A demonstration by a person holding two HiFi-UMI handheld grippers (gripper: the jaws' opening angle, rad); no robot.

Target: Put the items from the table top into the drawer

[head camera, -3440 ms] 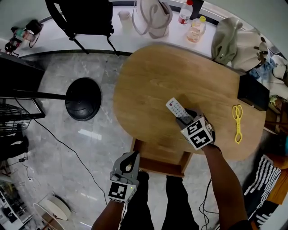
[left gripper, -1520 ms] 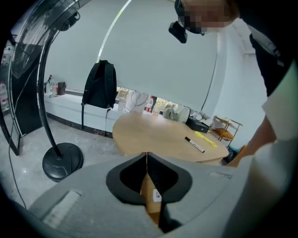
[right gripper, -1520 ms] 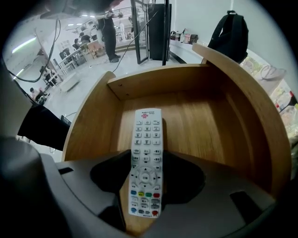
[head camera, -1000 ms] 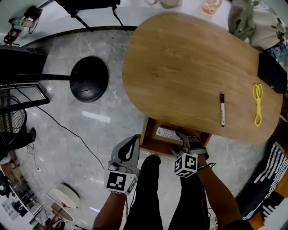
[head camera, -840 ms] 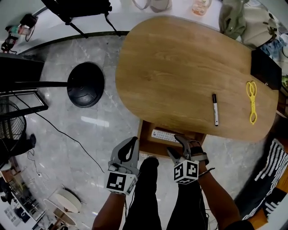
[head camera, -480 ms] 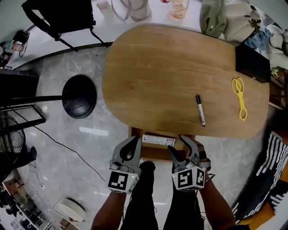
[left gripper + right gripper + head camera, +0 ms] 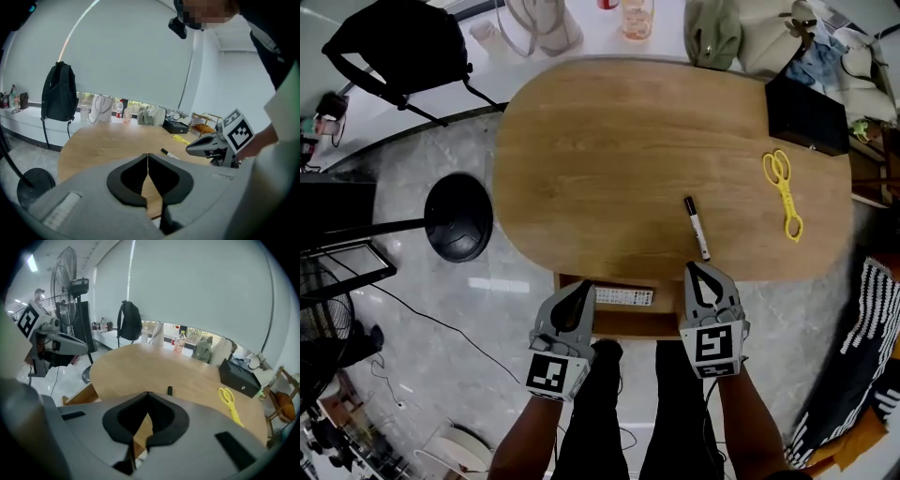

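Note:
A white remote (image 7: 623, 296) lies in the open wooden drawer (image 7: 666, 323) under the near edge of the table (image 7: 619, 159). On the tabletop rest a black marker (image 7: 696, 228) (image 7: 169, 390) and yellow scissors (image 7: 783, 194) (image 7: 228, 399). My right gripper (image 7: 701, 274) (image 7: 147, 394) hovers over the drawer's right end, just short of the marker, shut and empty. The left gripper (image 7: 578, 292) (image 7: 148, 154) hangs at the drawer's left front, its jaws also shut on nothing.
A black box (image 7: 807, 114) sits at the table's far right corner. Bags, bottles and a backpack (image 7: 403, 42) line the ledge beyond. A black round stand base (image 7: 457, 217) is on the floor at left. The person's legs stand right before the drawer.
The right gripper has risen from the drawer, rolled upright and closed its jaws, leaving the remote inside. The left gripper has drifted slightly toward the drawer.

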